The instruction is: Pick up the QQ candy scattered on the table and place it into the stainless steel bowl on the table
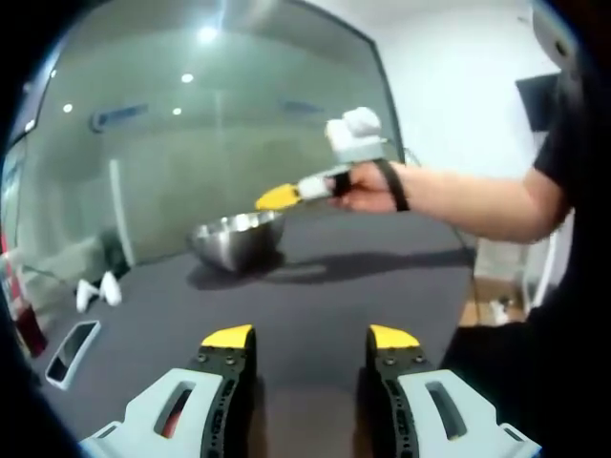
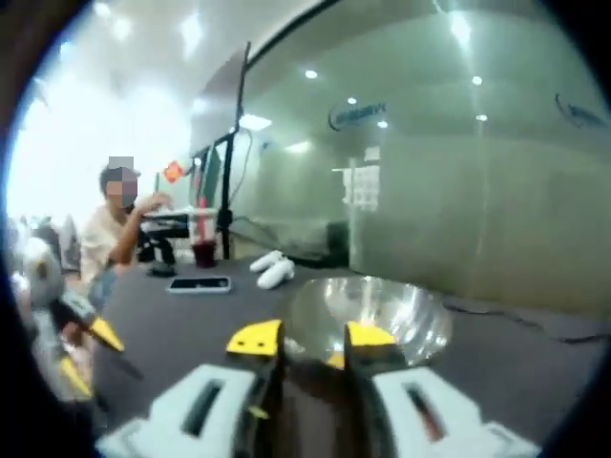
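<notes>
Right gripper view: bowl (image 2: 382, 310) near rim was hidden behind right gripper (image 2: 310, 339) tips; a yellowish bit between the tips was too blurred to ID. Left gripper view: right gripper (image 1: 279, 197) by bowl (image 1: 239, 239) was too small to tell jaw state; phone (image 1: 72, 351) partly cut off.

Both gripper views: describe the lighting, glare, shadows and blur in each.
Left gripper view: ceiling lights reflect as bright spots in the glass wall; the stainless steel bowl and the person's arm cast soft shadows on the dark table; the white wall at right is overexposed. Right gripper view: washed-out glare at upper left, the bowl's interior gleams, the whole picture is soft, edges bowed by the fisheye.
</notes>
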Demonstrator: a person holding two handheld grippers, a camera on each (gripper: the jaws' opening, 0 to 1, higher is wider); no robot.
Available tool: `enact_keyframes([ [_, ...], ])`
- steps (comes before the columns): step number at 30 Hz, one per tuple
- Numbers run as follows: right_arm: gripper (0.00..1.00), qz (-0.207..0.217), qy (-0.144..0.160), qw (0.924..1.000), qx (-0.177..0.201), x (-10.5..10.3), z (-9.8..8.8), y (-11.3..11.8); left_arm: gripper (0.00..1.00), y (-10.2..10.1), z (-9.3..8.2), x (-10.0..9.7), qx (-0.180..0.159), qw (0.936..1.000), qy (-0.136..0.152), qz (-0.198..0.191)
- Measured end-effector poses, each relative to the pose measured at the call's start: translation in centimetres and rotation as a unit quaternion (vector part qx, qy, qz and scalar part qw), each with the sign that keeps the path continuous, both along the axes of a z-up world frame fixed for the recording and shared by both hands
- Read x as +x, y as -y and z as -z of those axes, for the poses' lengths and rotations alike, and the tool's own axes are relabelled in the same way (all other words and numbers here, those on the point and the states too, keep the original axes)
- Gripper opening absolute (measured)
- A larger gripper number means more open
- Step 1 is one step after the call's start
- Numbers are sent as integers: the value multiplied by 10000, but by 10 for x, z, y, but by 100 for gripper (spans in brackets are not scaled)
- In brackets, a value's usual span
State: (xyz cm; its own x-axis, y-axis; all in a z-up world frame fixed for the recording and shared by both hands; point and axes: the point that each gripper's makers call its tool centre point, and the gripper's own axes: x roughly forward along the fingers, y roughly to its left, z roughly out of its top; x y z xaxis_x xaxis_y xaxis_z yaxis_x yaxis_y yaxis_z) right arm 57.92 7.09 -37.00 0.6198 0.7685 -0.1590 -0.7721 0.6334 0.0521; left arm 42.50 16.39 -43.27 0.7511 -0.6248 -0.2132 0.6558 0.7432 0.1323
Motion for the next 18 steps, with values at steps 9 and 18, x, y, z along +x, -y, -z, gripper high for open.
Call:
enact_keyframes([
  [9,25,141,54,9996,-231,-52,22,64,47,-10,-3,8,-108,9999,19,-125],
  [18,24,515,-154,9985,-105,-84,45,90,47,-7,-3,8,-14,9999,48,-155],
])
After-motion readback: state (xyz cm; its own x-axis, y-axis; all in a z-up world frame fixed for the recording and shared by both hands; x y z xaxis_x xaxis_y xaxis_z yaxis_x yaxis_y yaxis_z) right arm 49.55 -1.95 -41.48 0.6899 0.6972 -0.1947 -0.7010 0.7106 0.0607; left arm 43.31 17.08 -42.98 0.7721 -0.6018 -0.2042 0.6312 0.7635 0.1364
